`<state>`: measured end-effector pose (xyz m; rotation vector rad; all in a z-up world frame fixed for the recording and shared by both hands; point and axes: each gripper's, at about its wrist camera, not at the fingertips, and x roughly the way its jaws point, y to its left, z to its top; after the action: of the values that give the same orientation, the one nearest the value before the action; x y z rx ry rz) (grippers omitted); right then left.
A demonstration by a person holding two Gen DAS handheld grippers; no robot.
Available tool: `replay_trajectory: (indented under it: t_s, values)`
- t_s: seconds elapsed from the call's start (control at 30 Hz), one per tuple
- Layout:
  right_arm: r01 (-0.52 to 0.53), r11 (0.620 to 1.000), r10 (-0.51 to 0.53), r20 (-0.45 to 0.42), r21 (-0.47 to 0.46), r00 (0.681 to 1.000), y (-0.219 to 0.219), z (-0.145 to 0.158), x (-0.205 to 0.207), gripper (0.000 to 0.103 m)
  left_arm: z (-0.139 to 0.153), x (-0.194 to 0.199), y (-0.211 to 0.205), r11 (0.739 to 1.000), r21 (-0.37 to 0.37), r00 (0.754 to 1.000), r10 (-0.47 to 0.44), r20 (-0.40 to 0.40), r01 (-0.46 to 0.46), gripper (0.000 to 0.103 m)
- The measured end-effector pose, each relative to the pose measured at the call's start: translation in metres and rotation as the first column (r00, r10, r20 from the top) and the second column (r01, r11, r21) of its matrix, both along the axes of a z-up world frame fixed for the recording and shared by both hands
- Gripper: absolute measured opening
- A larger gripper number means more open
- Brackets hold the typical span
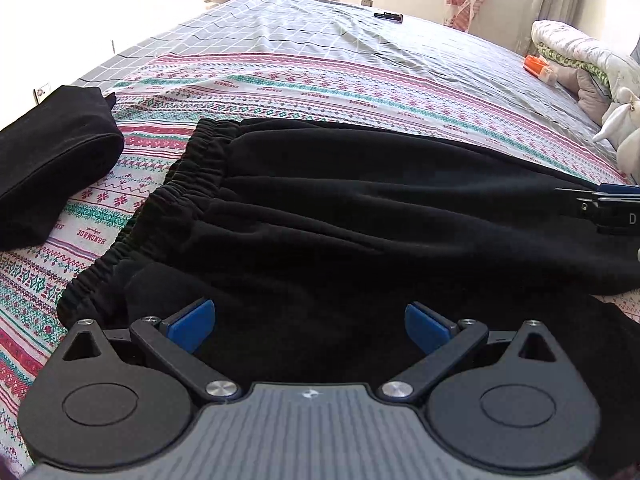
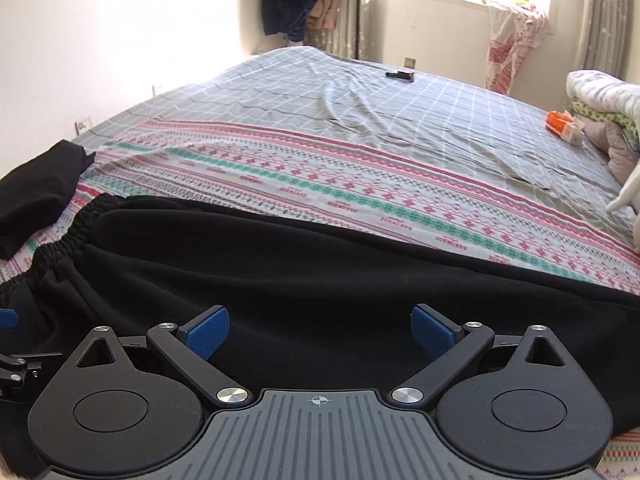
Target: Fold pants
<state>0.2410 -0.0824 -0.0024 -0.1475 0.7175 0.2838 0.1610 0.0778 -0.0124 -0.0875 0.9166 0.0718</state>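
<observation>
Both claws hover with fingers spread wide, left claw [image 1: 310,326] and right claw [image 2: 320,330] gripping nothing, black pants [image 1: 360,208] lying just ahead on the bed [image 1: 320,80].

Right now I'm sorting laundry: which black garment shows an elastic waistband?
The black pants spread under both open tongs; their gathered waistband faces left. The other black garment, farther left, is a folded bundle.

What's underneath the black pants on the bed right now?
The black pants lie on the striped patterned sheet, which shows all around them. Whatever sits directly beneath the fabric is covered.
</observation>
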Motion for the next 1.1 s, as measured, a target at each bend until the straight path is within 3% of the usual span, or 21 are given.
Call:
replay_trajectory:
  t_s: [0.33,0.53,0.63,0.73,0.83,0.93,1.0,1.1]
  values:
    - [-0.143,0.983,0.143,-0.013,-0.112,0.990,0.078,-0.012,0.075,0.099,-0.017,0.011,0.033,0.998,-0.049,0.999,0.042,-0.032,-0.044,0.103]
    - [-0.160,0.981,0.157,-0.040,-0.106,0.987,0.110,-0.021,0.118,0.099,-0.024,0.014,0.043,0.995,-0.084,0.998,0.048,-0.034,-0.051,0.103]
    - [-0.230,0.969,0.225,-0.061,-0.095,0.973,0.133,-0.025,0.131,0.097,-0.023,0.015,0.048,0.995,-0.092,0.999,0.048,-0.005,-0.048,0.103]
    - [-0.295,0.943,0.286,-0.078,-0.156,0.955,0.160,-0.033,0.143,0.097,-0.024,0.016,0.053,0.992,-0.115,0.999,0.052,0.004,-0.051,0.103]
    - [-0.295,0.932,0.277,-0.111,-0.212,0.955,0.170,-0.045,0.163,0.091,-0.027,0.018,0.056,0.991,-0.127,0.999,0.052,0.002,-0.051,0.103]
    - [-0.270,0.955,0.248,-0.170,-0.121,0.954,0.166,-0.050,0.182,0.081,-0.027,0.018,0.054,0.992,-0.122,0.999,0.041,0.003,-0.041,0.103]
    - [-0.267,0.962,0.251,-0.202,-0.053,0.947,0.164,-0.051,0.190,0.066,-0.028,0.020,0.056,0.991,-0.126,0.999,0.035,0.002,-0.035,0.103]
    - [-0.275,0.961,0.264,-0.237,-0.013,0.935,0.165,-0.053,0.197,0.062,-0.029,0.021,0.060,0.989,-0.145,0.999,0.036,0.005,-0.035,0.103]
